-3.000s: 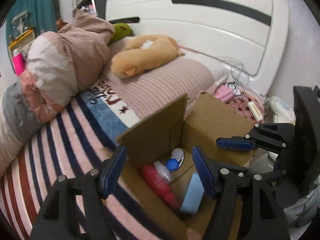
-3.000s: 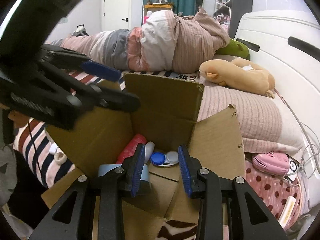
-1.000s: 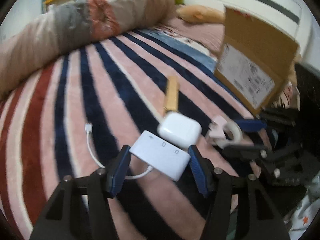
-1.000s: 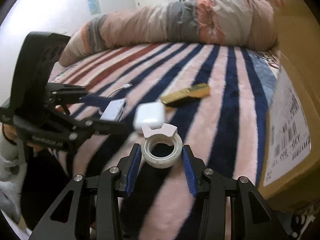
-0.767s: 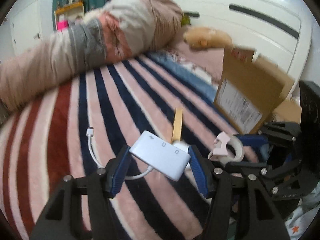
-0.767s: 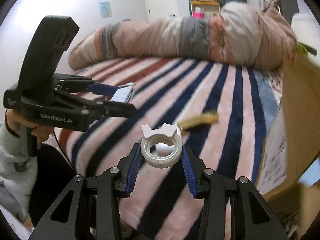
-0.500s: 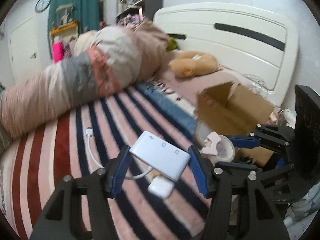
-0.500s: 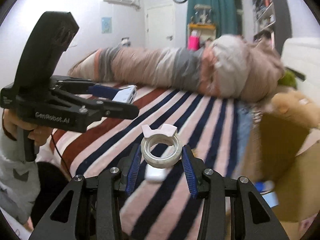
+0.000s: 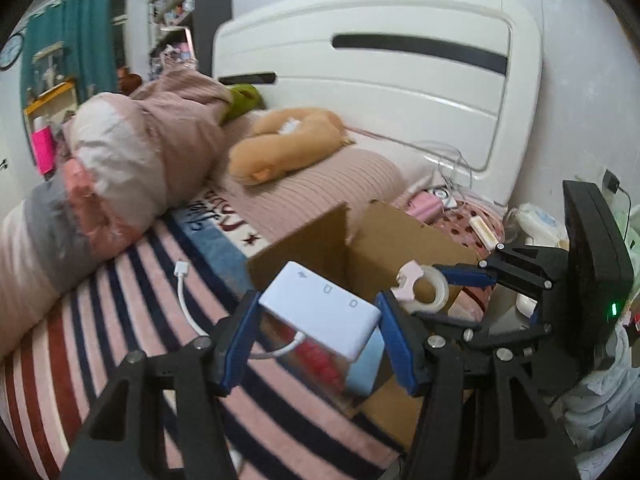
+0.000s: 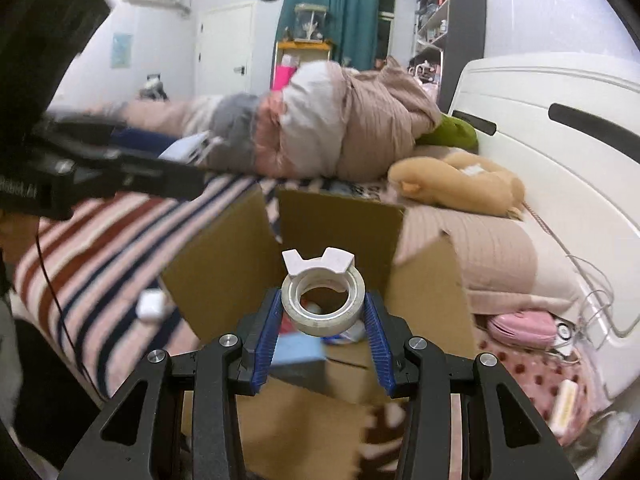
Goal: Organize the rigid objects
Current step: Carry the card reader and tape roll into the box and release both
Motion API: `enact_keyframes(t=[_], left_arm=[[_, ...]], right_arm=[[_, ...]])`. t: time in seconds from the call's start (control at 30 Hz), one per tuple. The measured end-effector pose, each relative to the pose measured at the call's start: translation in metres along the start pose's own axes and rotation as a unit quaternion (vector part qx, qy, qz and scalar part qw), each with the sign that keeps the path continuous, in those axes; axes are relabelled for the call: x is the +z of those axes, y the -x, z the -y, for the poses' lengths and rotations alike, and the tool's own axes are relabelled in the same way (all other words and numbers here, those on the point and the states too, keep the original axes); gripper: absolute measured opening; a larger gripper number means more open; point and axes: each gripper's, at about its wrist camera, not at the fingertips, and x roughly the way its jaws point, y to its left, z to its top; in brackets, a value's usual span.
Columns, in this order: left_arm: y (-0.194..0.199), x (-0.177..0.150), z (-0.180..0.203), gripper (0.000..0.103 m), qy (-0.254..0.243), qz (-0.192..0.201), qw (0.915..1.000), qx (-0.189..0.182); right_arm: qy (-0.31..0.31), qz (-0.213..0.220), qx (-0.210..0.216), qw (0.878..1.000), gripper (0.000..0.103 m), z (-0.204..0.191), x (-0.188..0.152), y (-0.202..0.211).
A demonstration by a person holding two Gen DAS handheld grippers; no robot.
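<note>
My left gripper [image 9: 318, 330] is shut on a white adapter hub [image 9: 320, 310], whose short white cable [image 9: 186, 304] trails down to the left. It hangs over the near side of an open cardboard box [image 9: 404, 244] on the striped bed. My right gripper [image 10: 323, 330] is shut on a roll of clear tape [image 10: 323, 310] with a white dispenser tab, held above the same cardboard box [image 10: 340, 220]. Inside the box I make out a red bottle [image 9: 320, 354] and a light blue item [image 10: 298, 350]. In the left wrist view, the tape roll [image 9: 424, 290] in the right gripper [image 9: 444, 292] sits just right of the hub.
A white earbud case [image 10: 151, 306] lies on the striped blanket [image 9: 100, 320] left of the box. A rolled quilt [image 10: 320, 128], a tan plush toy [image 9: 288, 144] and a pillow lie behind it. The white headboard [image 9: 400, 92], a pink pouch [image 10: 524, 328] and cables are to the right.
Both grippers have risen from the blanket with the hub and the tape roll and swung right to the open box. The earbud case and gold bar stayed on the blanket.
</note>
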Motion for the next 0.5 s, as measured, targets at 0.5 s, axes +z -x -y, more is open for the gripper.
enact_keyframes(t=[0.5], left_arm=[[-0.086,0.014,0.022,0.056,-0.011,-0.082,0.9966,-0.009]], right_arm=[[0.038,-0.035,0.029,0.998,0.050,0.020,-0.025,-0.027]])
